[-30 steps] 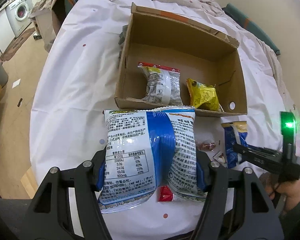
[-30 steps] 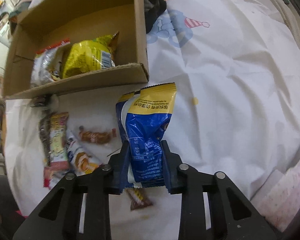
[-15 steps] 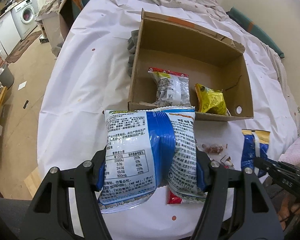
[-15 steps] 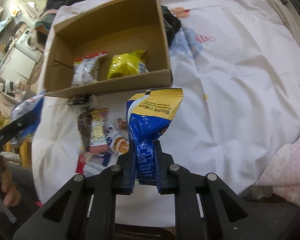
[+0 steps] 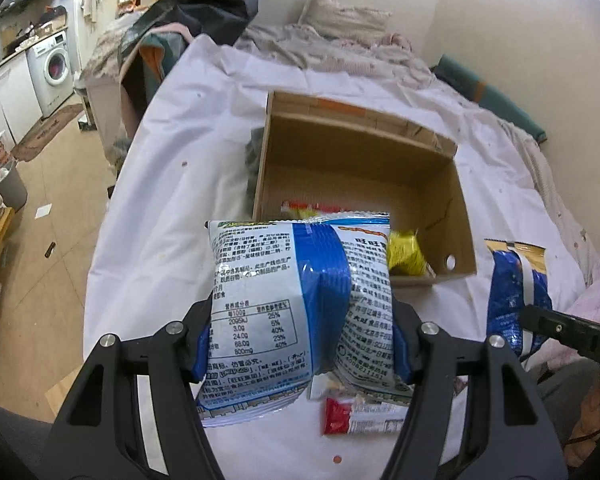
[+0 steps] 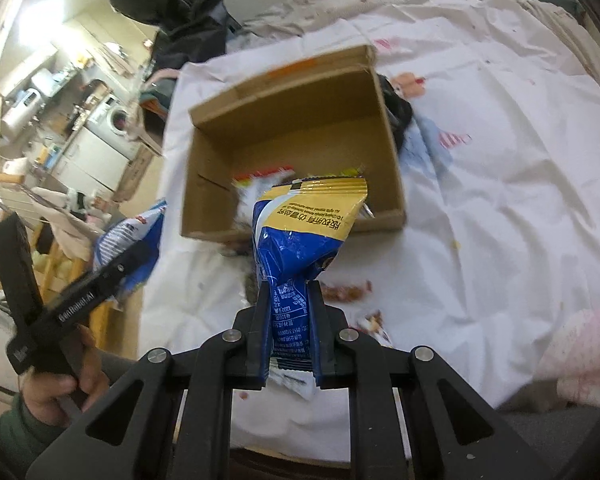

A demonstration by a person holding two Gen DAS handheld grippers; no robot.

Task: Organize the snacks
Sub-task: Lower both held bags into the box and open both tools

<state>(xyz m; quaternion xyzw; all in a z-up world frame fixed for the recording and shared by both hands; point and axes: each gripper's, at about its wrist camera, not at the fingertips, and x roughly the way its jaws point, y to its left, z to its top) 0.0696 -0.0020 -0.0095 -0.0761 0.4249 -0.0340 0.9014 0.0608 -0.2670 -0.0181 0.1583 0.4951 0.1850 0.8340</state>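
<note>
My left gripper is shut on a large blue and white snack bag, held up in front of the open cardboard box. In the box lie a yellow packet and a red-edged packet, mostly hidden by the bag. My right gripper is shut on a blue and yellow snack bag, raised above the bed before the same box. That bag also shows at the right of the left wrist view. Each gripper appears in the other's view, held by a hand.
Loose small snacks lie on the white sheet: a red packet under the left bag and brown wrapped pieces near the right gripper. A dark cloth lies beside the box. Bedding is piled behind, and the floor and a washing machine lie to the left.
Both grippers rose with their bags and tilted up, so the box now sits lower and farther in view. The right jaws squeezed the blue and yellow bag narrower.
</note>
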